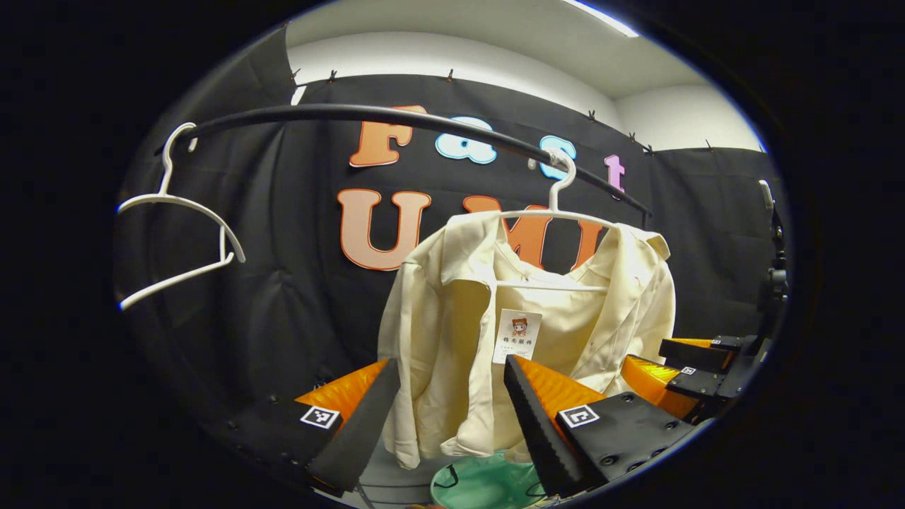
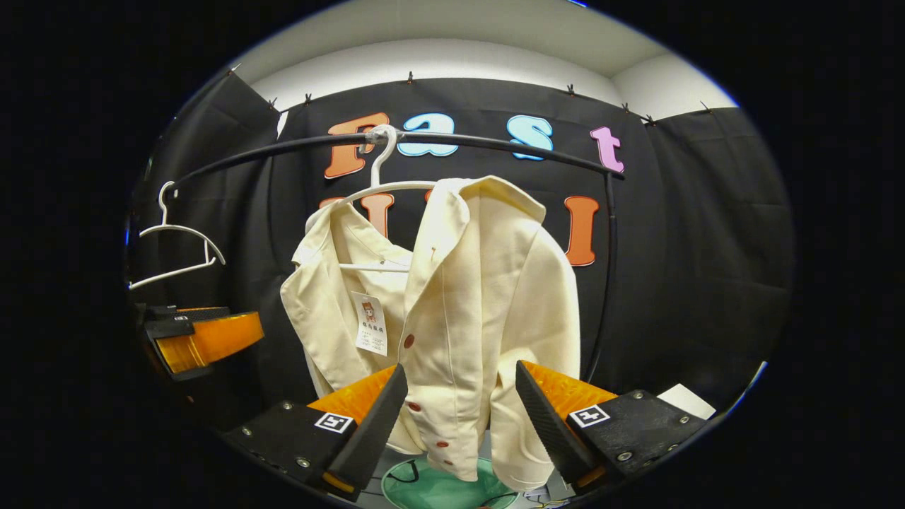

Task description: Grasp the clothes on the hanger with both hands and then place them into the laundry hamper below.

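I see the black rail (image 1: 368,113) spanning the booth, and the cream jacket (image 1: 452,332) hanging from it on a white hanger (image 1: 558,212), directly above the green laundry hamper (image 1: 481,484). An empty hanger (image 1: 177,233) hangs well to the side. My left hand-held gripper (image 1: 445,417) and right hand-held gripper (image 2: 459,417) both stand open, fabric showing between the fingers but not pinched. I would push each in deeper, near the shoulders, close firmly, then lift the cloth off the hanger before lowering.
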